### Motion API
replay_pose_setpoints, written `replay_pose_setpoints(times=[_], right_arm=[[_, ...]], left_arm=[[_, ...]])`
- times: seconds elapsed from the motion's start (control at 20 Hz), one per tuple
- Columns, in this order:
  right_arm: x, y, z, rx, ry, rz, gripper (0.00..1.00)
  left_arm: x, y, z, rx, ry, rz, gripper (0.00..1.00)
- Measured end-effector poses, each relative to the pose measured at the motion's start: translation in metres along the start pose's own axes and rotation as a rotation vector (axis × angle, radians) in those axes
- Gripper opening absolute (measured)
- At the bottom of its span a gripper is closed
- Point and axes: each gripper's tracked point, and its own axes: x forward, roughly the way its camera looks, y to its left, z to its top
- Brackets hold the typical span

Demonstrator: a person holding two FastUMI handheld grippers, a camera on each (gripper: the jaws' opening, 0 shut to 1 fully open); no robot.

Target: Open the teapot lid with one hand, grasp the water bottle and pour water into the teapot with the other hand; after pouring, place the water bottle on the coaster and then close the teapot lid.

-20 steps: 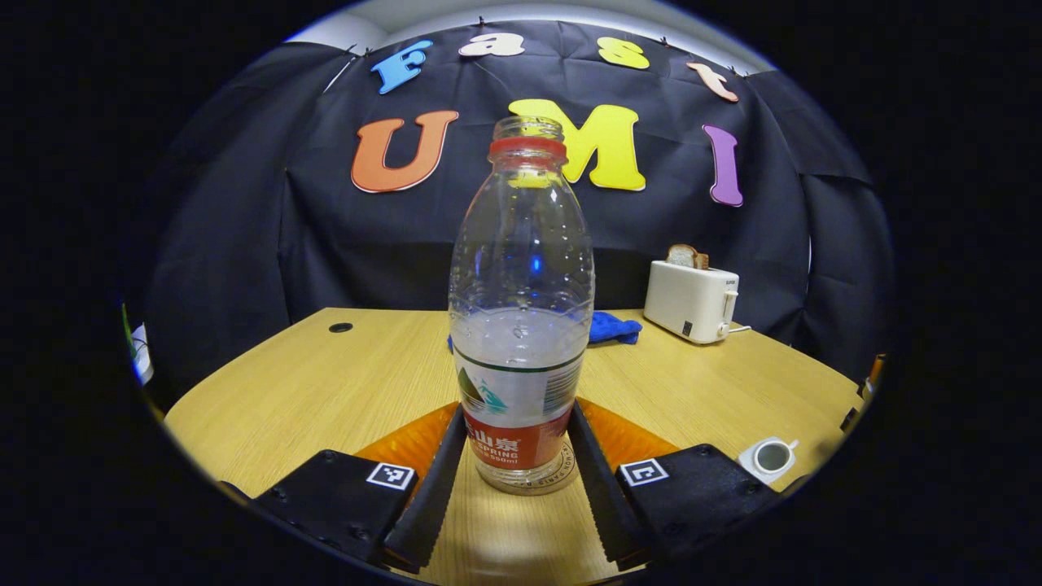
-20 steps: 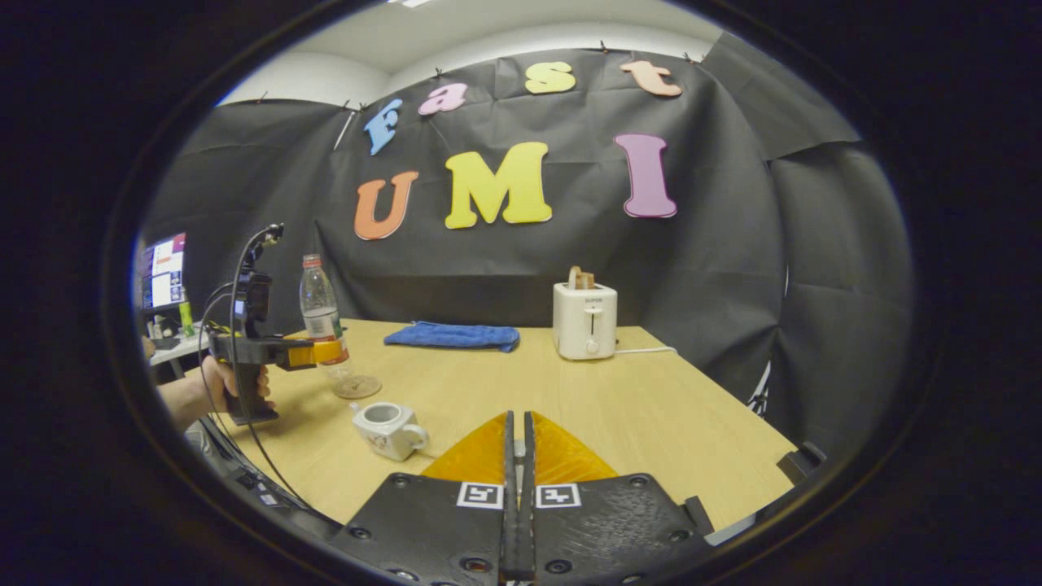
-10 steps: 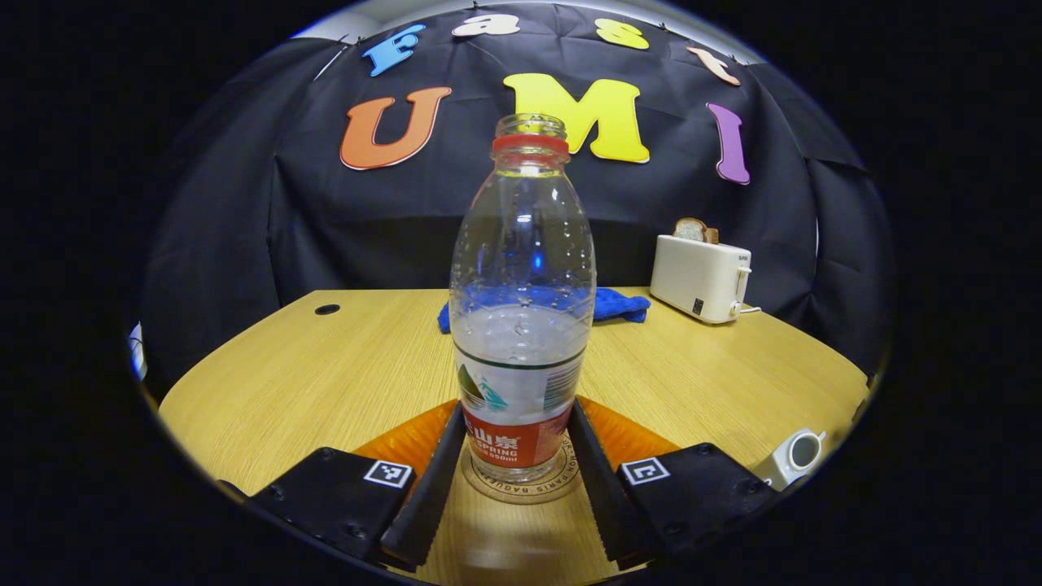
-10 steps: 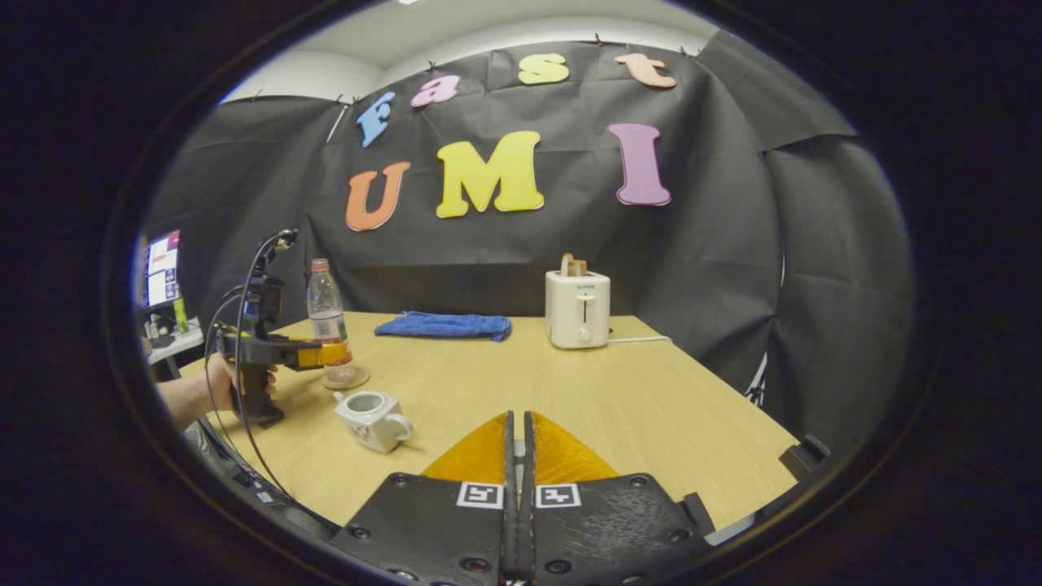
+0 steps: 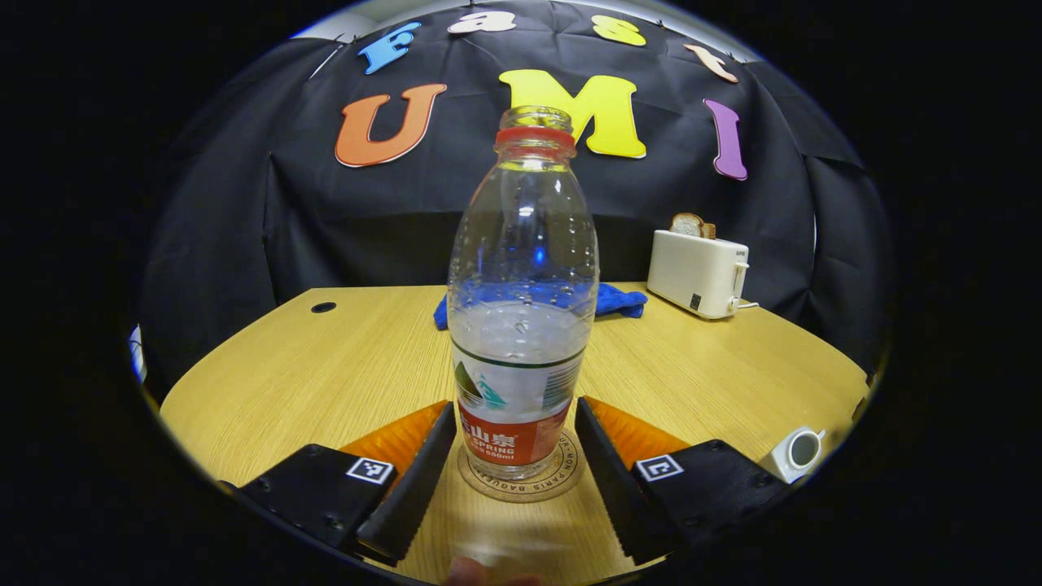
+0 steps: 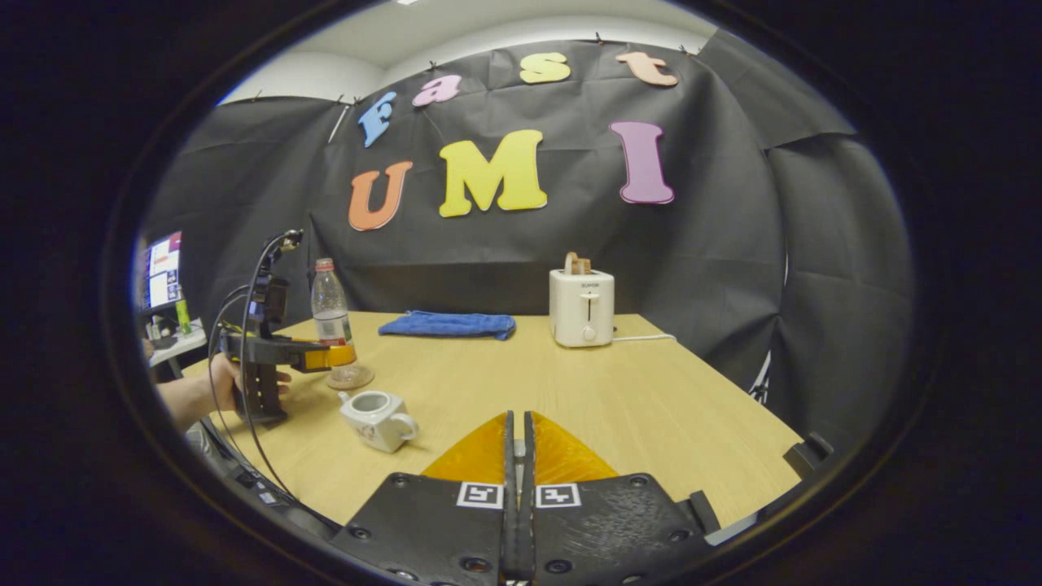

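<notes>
The clear plastic water bottle (image 5: 521, 325) is standing upright on the round coaster (image 5: 521, 482); the left tongs (image 5: 514, 456) are gaping wide around it; the right tongs (image 6: 518, 456) are pressing together, gripping nothing.

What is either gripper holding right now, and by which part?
Nothing visible: the left gripper stands open around the water bottle on the coaster; the right gripper is shut, nothing showing between its fingers.

Black cloth wall (image 6: 716, 268) behind a wooden table (image 6: 619, 407); perhaps a pale ceiling (image 6: 488, 24) above.
</notes>
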Motion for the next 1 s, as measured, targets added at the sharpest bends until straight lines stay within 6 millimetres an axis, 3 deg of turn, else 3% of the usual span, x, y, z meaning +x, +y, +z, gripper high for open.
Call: replay_pose_setpoints(times=[0.05,0.3,0.5,0.65,0.8,1.0], right_arm=[[0.000,0.000,0.000,-0.001,0.000,0.001,0.00],[0.001,0.016,0.010,-0.011,-0.020,0.026,0.00],[0.016,0.059,0.028,-0.023,-0.059,0.132,0.00],[0.035,0.097,0.038,-0.056,-0.079,0.215,0.00],[0.054,0.128,0.039,-0.081,-0.081,0.283,0.00],[0.078,0.153,0.028,-0.111,-0.069,0.328,0.00]], left_arm=[[-0.001,-0.001,0.001,-0.004,-0.005,0.000,1.00],[-0.019,0.002,-0.006,-0.050,0.011,0.016,1.00],[-0.057,0.011,-0.016,-0.107,0.021,0.025,1.00],[-0.092,0.028,-0.011,-0.090,-0.017,0.062,1.00],[-0.124,0.039,-0.009,-0.128,-0.048,0.069,1.00],[-0.159,0.067,0.000,-0.133,-0.103,0.131,1.00]])
